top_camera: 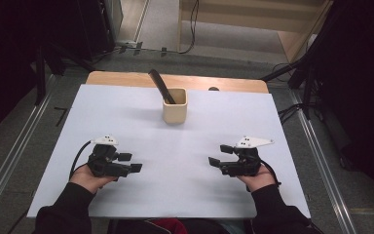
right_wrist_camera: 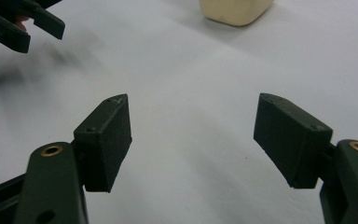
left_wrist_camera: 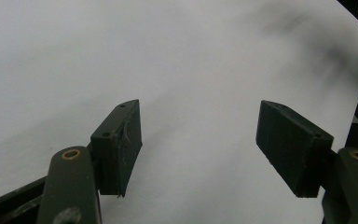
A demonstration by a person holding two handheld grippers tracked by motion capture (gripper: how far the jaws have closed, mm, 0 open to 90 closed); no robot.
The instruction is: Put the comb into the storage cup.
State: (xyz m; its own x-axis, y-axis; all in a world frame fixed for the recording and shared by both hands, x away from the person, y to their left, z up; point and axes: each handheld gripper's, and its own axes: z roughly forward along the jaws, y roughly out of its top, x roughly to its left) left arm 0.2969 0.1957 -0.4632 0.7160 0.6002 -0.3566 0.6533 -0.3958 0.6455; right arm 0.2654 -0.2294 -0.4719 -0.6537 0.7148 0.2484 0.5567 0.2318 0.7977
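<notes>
Left hand-held gripper (top_camera: 129,163): it is resting low over the white tabletop (top_camera: 175,190), gripped by the person's left hand (top_camera: 90,176), with its jaws pointing across toward the other unit. In the left gripper view, the left hand-held gripper (left_wrist_camera: 199,144) is showing both jaws standing well apart, with bare white surface lying between them and nothing touching the pads.

Right hand-held gripper (top_camera: 220,156): it is sitting over the same surface, gripped by the person's right hand (top_camera: 256,180), jaws pointing back toward the left unit. In the right gripper view, the right hand-held gripper (right_wrist_camera: 193,140) is likewise showing its jaws spread apart, with nothing lying between them. The left unit's jaws are appearing at that view's upper left corner.

Cream cup (top_camera: 175,105): it is standing upright on the tabletop, ahead of both hand-held grippers and roughly midway between them, well apart from each. In the right gripper view, the cup's lower part (right_wrist_camera: 235,10) is sitting beyond the jaws at the top edge, slightly toward the right-hand jaw.

Dark utensil (top_camera: 161,86): it is standing in the cup, leaning, with its upper end tilting away from the right hand-held gripper and toward the left unit's side. Its exact type cannot be told.
</notes>
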